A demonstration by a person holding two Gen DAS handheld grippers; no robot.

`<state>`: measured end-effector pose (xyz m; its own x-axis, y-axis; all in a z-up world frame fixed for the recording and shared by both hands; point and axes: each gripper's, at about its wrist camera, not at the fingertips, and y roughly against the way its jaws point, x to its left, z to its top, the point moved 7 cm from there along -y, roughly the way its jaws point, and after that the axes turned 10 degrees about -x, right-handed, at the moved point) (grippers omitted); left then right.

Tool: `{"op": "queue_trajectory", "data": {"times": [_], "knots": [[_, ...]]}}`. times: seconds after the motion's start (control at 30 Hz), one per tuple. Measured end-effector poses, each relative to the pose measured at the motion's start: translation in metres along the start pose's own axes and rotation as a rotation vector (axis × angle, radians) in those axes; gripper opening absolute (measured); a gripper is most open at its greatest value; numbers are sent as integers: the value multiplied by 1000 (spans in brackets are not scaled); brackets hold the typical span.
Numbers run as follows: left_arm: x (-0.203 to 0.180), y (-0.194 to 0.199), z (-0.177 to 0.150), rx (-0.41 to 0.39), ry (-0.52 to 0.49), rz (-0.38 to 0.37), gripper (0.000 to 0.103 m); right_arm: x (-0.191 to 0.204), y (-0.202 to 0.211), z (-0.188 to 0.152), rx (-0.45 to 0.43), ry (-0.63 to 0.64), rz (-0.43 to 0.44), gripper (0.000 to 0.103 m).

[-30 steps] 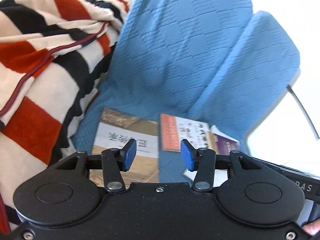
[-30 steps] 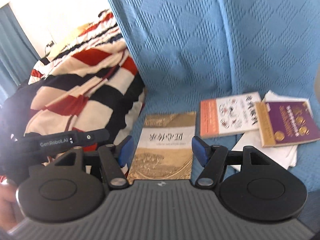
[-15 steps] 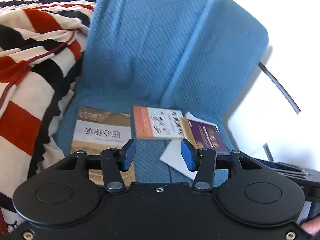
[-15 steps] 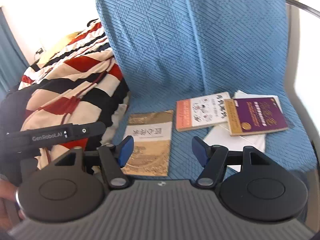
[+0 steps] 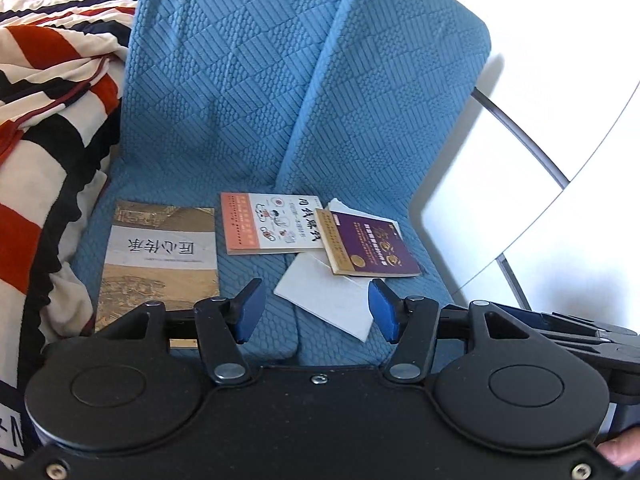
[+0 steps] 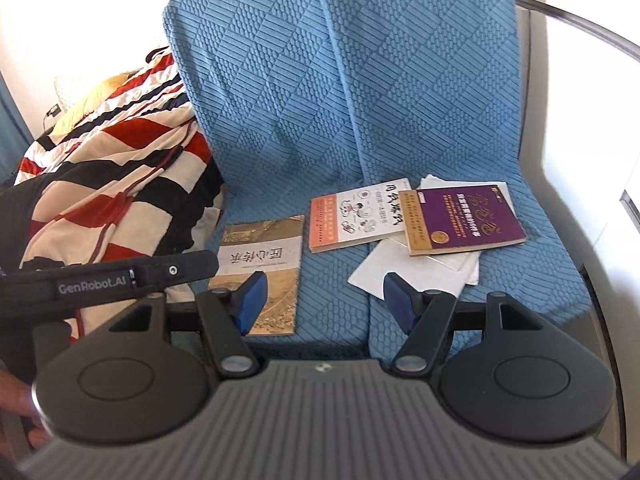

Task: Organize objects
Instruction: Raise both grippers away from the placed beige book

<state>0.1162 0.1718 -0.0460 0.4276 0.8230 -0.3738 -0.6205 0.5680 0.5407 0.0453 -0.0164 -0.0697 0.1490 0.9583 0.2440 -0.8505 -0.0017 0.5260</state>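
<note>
A quilted blue cover (image 5: pixel 240 120) drapes the chair (image 6: pixel 560 240); three flat paperbacks lie on its seat: a tan book (image 5: pixel 160 256) at the left edge beside a striped blanket (image 5: pixel 44 120), an orange-white book (image 5: pixel 272 224) mid-seat, a purple book (image 5: pixel 368 246) overlapping white paper (image 5: pixel 328 296) toward the right edge; the left tool (image 5: pixel 316 310) and right tool (image 6: pixel 324 300) hang spread and empty above the front edge, bare seat fabric between their pads.

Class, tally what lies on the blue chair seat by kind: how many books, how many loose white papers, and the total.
Books: 3 – tan book, orange-and-white book, purple book.
White papers: at least 2, overlapping under the purple book – front sheet, back sheet.
Total: 5, if the papers number 2.
</note>
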Motion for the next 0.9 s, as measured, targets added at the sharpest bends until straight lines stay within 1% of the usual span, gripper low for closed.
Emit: {"op": "queue_trajectory", "data": {"times": [0.13, 0.27, 0.4, 0.47, 0.57, 0.7, 0.9], "knots": [[-12, 1, -2, -4, -16, -6, 60, -11, 9, -3, 3, -17, 6, 67], [-25, 2, -4, -13, -24, -7, 70, -21, 17, -6, 0, -15, -12, 67], [-42, 2, -8, -16, -39, -26, 73, -32, 26, -5, -13, -5, -17, 67], [-49, 1, -10, -21, -41, -32, 76, -39, 30, -5, -20, 1, -29, 67], [-60, -1, -13, -25, -39, -41, 77, -50, 34, -6, -15, -10, -35, 67], [-71, -5, -15, -22, -43, -43, 79, -64, 39, -6, -15, -19, -49, 67], [-83, -8, -14, -31, -38, -37, 87, -81, 45, -5, -24, -29, -59, 69]]}}
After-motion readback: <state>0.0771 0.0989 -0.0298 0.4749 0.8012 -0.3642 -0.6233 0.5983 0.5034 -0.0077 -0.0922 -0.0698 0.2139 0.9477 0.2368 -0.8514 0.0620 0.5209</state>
